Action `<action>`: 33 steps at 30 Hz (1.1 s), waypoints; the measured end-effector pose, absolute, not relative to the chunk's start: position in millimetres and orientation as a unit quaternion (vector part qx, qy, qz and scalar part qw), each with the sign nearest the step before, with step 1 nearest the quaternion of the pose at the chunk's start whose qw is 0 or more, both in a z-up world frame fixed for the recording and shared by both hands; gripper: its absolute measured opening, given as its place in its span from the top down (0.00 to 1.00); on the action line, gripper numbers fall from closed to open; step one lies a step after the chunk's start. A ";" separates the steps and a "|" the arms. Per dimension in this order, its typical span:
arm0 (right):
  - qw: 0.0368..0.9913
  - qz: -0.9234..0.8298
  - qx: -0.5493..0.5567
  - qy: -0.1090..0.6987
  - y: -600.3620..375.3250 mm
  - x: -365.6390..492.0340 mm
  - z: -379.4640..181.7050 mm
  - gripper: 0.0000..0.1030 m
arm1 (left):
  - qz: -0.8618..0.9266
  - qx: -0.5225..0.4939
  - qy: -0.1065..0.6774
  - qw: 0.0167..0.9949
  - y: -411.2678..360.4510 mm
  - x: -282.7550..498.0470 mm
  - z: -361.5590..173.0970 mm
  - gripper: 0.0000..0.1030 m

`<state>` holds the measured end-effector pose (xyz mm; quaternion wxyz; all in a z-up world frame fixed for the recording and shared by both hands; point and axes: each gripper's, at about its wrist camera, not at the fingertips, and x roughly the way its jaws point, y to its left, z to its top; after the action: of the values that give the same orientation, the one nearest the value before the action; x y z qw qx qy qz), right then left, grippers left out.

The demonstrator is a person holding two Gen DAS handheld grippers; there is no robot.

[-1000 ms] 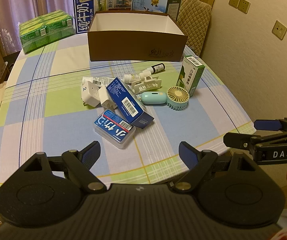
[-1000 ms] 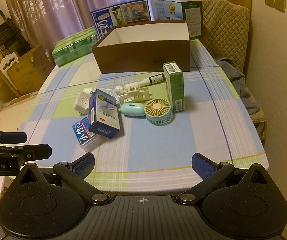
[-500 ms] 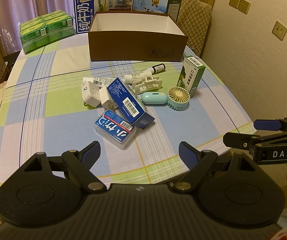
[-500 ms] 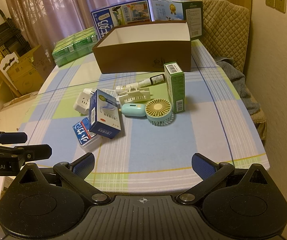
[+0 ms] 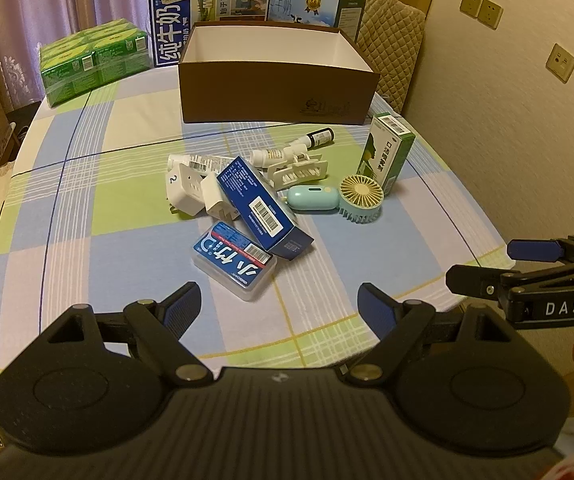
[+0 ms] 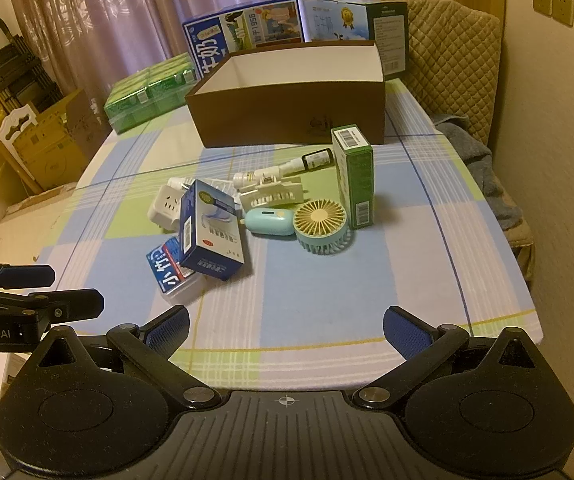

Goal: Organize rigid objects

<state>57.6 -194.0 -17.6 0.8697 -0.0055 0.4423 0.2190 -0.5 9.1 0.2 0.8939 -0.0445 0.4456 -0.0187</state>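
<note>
A pile of small items lies mid-table: a clear case with a blue label [image 5: 234, 266], a blue box [image 5: 262, 208] leaning on it, white plug adapters [image 5: 186, 190], a white clip [image 5: 299, 170], a mint fan [image 5: 361, 199], an upright green box [image 5: 385, 152] and small bottles [image 5: 319, 138]. Behind stands an open brown box [image 5: 277, 92], empty as far as I see. My left gripper [image 5: 279, 310] is open and empty above the near table edge. My right gripper [image 6: 285, 328] is open and empty too, to its right.
Milk cartons [image 5: 207, 12] and green packs [image 5: 91, 60] stand at the table's far end. A quilted chair [image 6: 455, 64] is at the far right, a wall at the right. Cardboard boxes [image 6: 47, 140] sit on the floor to the left. The checked tablecloth [image 5: 107, 208] covers the table.
Both grippers have crept slightly forward toward the pile. Both stay open and empty. No object has moved.
</note>
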 end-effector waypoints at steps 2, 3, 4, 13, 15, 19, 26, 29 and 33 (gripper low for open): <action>0.870 0.218 -0.005 0.442 -196.4 57.3 -17.0 0.02 | -0.019 -0.044 0.445 0.894 9.8 -0.3 0.2 0.19; 0.870 0.218 -0.004 0.442 -188.6 55.0 -14.0 0.02 | -0.019 -0.044 0.445 0.894 10.1 -0.3 0.3 0.19; 0.870 0.218 -0.004 0.442 -189.3 54.3 -13.2 0.02 | -0.019 -0.044 0.445 0.894 9.8 -0.3 0.3 0.19; 0.873 0.216 0.002 0.438 -188.6 62.4 -14.6 0.02 | -0.022 -0.041 0.443 0.895 17.5 4.8 2.3 0.19; 0.873 0.215 0.003 0.438 -187.3 63.3 -14.5 0.02 | -0.022 -0.040 0.443 0.895 18.7 6.5 2.8 0.19; 0.874 0.210 0.010 0.439 -186.1 65.4 -15.2 0.02 | -0.023 -0.039 0.442 0.896 22.2 10.1 2.2 0.19; 0.885 0.187 0.022 0.425 -189.3 69.2 -18.0 0.02 | -0.012 -0.035 0.441 0.897 37.7 14.9 -1.4 0.19; 0.891 0.176 0.029 0.418 -191.4 69.1 -20.1 0.03 | -0.005 -0.033 0.442 0.896 48.8 16.9 -4.4 0.19; 0.897 0.170 0.041 0.407 -194.7 67.9 -24.7 0.11 | 0.005 -0.031 0.447 0.894 65.9 19.2 -9.9 0.19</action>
<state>67.9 -194.7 -24.7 0.8967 0.0409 0.4068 0.1697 19.2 65.9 -9.9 0.8940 -0.0310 0.4470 0.0051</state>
